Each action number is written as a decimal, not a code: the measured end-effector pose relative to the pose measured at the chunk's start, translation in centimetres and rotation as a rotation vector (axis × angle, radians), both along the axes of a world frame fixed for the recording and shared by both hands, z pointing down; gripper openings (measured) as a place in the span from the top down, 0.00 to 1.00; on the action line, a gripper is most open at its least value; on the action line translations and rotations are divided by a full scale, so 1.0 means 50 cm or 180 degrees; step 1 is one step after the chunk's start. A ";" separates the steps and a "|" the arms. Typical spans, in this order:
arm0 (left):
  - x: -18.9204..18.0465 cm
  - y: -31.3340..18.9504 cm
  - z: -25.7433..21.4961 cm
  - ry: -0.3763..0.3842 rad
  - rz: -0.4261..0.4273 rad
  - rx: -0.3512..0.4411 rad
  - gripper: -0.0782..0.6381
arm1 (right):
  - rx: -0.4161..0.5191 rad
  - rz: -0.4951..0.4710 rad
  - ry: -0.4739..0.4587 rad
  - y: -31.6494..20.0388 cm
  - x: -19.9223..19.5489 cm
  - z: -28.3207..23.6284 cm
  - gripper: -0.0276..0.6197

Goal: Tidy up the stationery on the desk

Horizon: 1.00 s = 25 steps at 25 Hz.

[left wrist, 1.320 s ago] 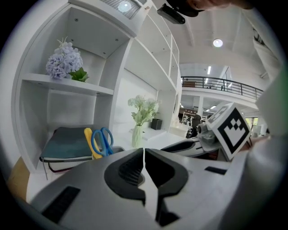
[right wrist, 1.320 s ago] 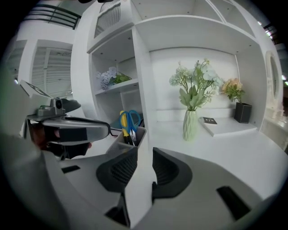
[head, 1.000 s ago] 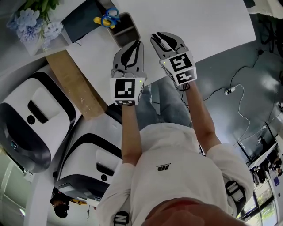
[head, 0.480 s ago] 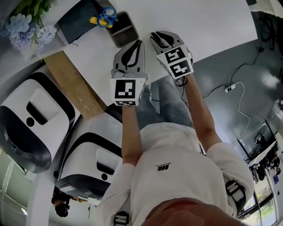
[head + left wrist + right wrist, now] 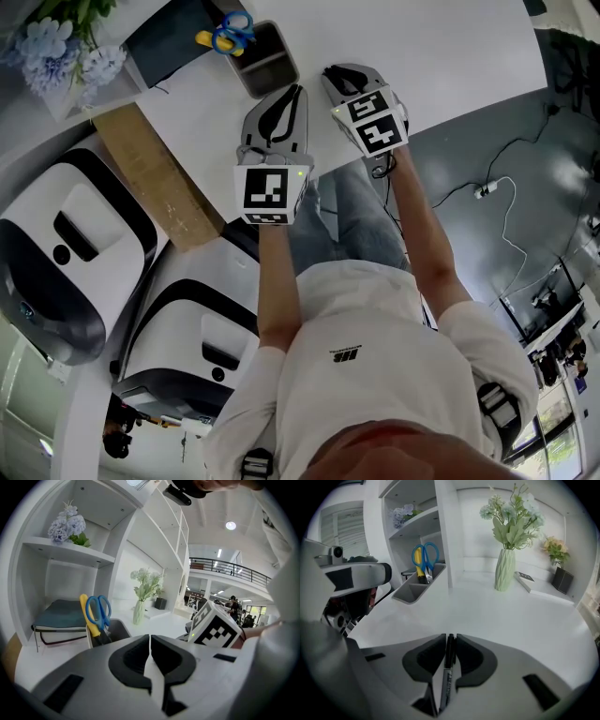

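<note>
My right gripper [image 5: 450, 638] is shut on a thin black pen [image 5: 448, 663] that lies lengthwise between its jaws, over the white desk [image 5: 497, 616]. In the head view the right gripper [image 5: 336, 77] hovers at the desk's near edge. The left gripper [image 5: 294, 91] is beside it, and its jaws [image 5: 150, 639] are pressed together with nothing in them. A grey organizer tray [image 5: 414, 590] stands ahead to the left, holding blue-and-yellow scissors [image 5: 424, 558]. The tray [image 5: 265, 58] and scissors [image 5: 229, 35] also show in the head view.
A shelf unit holds a teal notebook [image 5: 58, 613] low down and blue flowers [image 5: 67, 524] above. A pale green vase [image 5: 505, 573] with flowers stands at the back of the desk, with a dark pot [image 5: 562, 579] to its right. White machines [image 5: 66, 262] sit on the floor at left.
The right gripper has shifted a little forward over the desk edge and rolled, so its marker cube shows a different face. The left gripper has stayed put.
</note>
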State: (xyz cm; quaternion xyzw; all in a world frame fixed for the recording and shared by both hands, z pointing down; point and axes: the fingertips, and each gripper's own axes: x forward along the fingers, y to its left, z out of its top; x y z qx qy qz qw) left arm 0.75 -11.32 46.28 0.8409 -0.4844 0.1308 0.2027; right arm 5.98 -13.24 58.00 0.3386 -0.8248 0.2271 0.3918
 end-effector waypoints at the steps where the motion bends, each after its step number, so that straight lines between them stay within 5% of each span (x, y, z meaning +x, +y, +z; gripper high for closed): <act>1: 0.000 0.001 -0.001 0.0002 -0.0003 0.0002 0.89 | -0.0005 -0.0013 0.0010 0.000 0.000 0.000 0.88; 6: -0.002 0.001 -0.016 0.0004 -0.0016 0.0036 0.89 | 0.0158 0.0001 -0.0068 -0.014 0.001 -0.041 0.89; 16: -0.034 -0.016 -0.070 -0.0003 -0.0133 0.0195 0.89 | 0.0819 0.0160 -0.0812 -0.066 -0.043 -0.232 0.89; 25: -0.077 -0.031 -0.087 -0.0033 -0.0329 0.0248 0.89 | 0.0918 0.0210 -0.1450 -0.097 -0.112 -0.320 0.89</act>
